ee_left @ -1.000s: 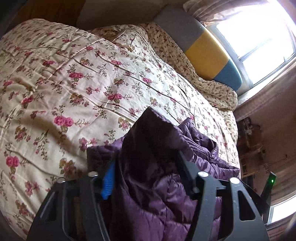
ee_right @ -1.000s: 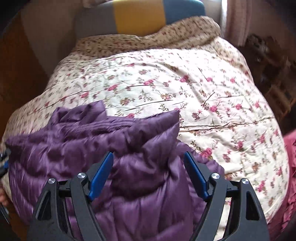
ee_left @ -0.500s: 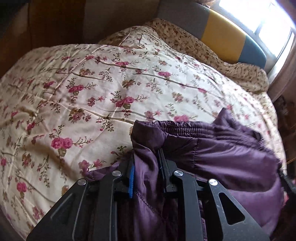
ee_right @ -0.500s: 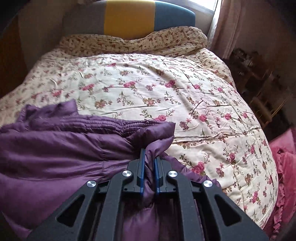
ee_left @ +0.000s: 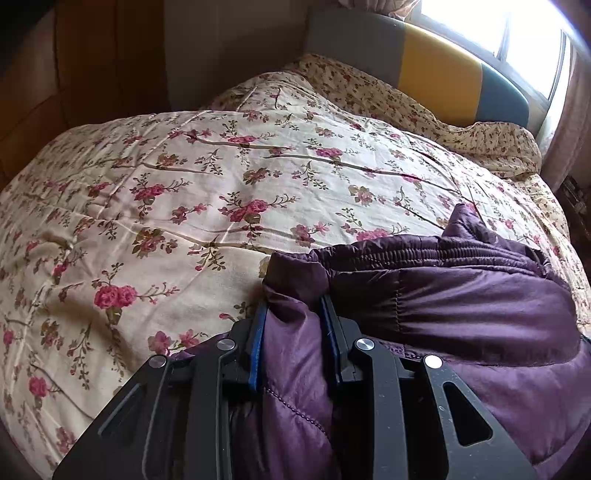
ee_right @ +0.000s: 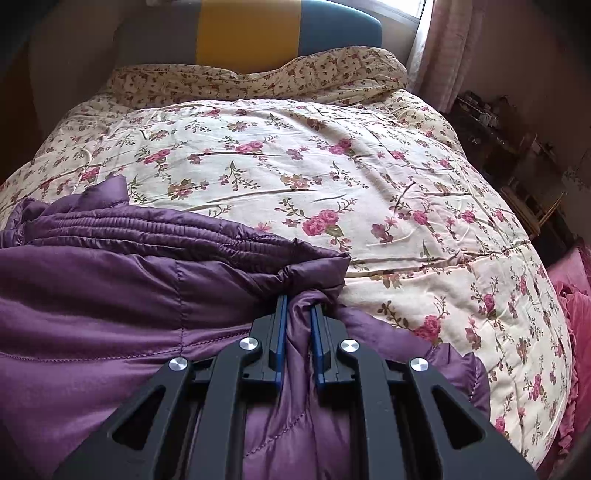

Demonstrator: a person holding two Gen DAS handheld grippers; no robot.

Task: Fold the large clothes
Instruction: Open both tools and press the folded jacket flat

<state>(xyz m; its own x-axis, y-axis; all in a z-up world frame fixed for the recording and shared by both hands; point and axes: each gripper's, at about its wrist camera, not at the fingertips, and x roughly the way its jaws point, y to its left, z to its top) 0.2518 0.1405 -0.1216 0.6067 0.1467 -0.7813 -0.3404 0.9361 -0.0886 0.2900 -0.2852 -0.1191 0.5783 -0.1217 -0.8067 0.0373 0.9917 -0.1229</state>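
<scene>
Fold step in hand: both grippers hold corners of the purple quilted jacket (ee_right: 110,295) at its near edge on the bed. Right gripper (ee_right: 297,314) has jaws nearly together, clamped on a pinched wad of fabric. Left gripper (ee_left: 293,314) has jaws opening, a thick fold of jacket between them and touching both pads (grip looks loose). Next move, I judge: re-secure the left hold, then lift both corners together and carry them forward. Jacket is shiny, puffy, crumpled, with a gathered elastic band along its far edge. Beyond lies the floral quilt (ee_right: 332,166), then the headboard (ee_right: 251,33).
</scene>
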